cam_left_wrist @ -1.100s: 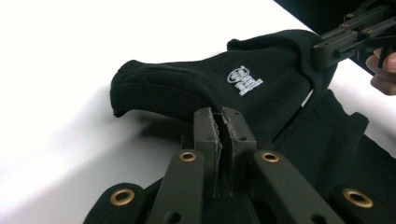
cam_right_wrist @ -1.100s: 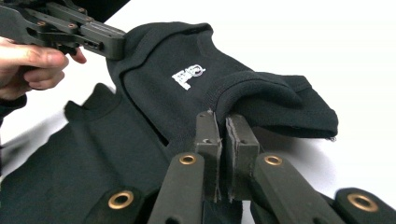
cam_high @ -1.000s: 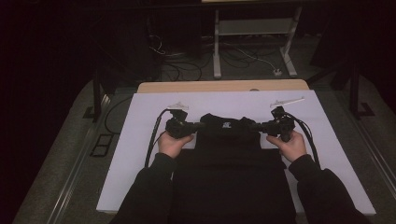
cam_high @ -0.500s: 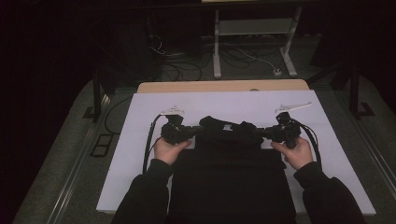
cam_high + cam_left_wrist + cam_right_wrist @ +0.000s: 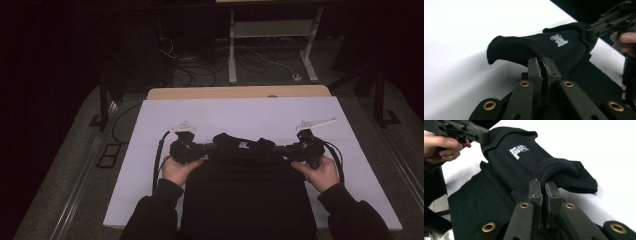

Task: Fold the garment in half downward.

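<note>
- Across the near half of the white sheet (image 5: 250, 117) that covers the table lies a black garment (image 5: 247, 200), its lower part flat between the person's forearms and its upper edge lifted into a folded ridge bearing a small white printed label (image 5: 559, 40).
- At the ridge's left end, the left gripper (image 5: 212, 148) has its jaws pressed together on the cloth, a fold of the fabric pinched between them and draping over their tips.
- At the ridge's right end, the right gripper (image 5: 281, 150) pinches the cloth the same way, jaws tight on a thick hem.
- Both grippers point inward toward each other, roughly level.
- Left hand (image 5: 179, 169) and right hand (image 5: 319, 172) wrap the handles from below, dark sleeves entering from the bottom edge.
</note>
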